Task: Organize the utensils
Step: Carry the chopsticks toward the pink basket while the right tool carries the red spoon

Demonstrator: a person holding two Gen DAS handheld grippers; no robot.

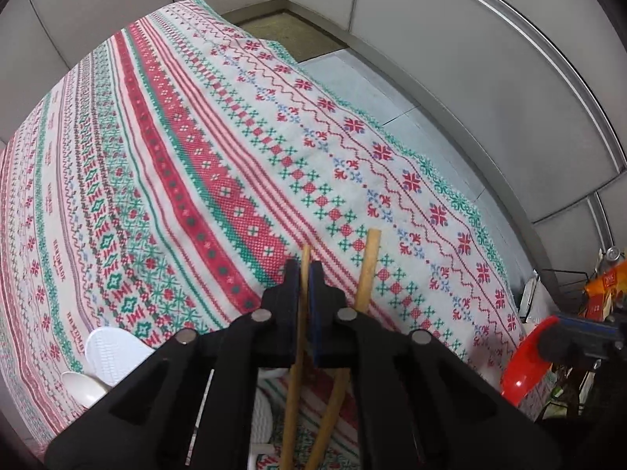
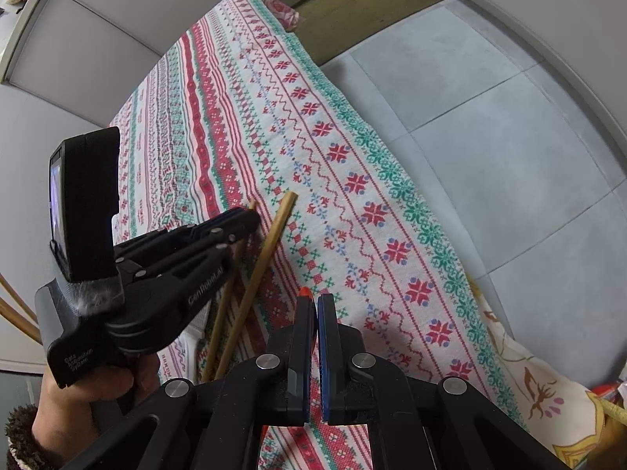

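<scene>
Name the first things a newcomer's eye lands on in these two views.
The red, green and white patterned tablecloth fills most of both views. In front of it the left gripper is clamped on one wooden chopstick, with a second chopstick loose just to its right. In the right wrist view, the right gripper is shut on something red that peeks out at its fingertips.

Left gripper point(image 2: 250, 215): matte black plastic linkage arms, round silver pivot pins, dark blue ribbed pads. "GenRobot.AI" in white on its side arm, "Data Acquisition System" on the grip below that. Black screen block sits above the grip, grey fuzzy tuft at its base. Bare hand point(image 2: 84, 403) under the grip, brown fleecy cuff. Right gripper point(image 2: 315, 301): same black arms, silver pins, blue pads.
</scene>
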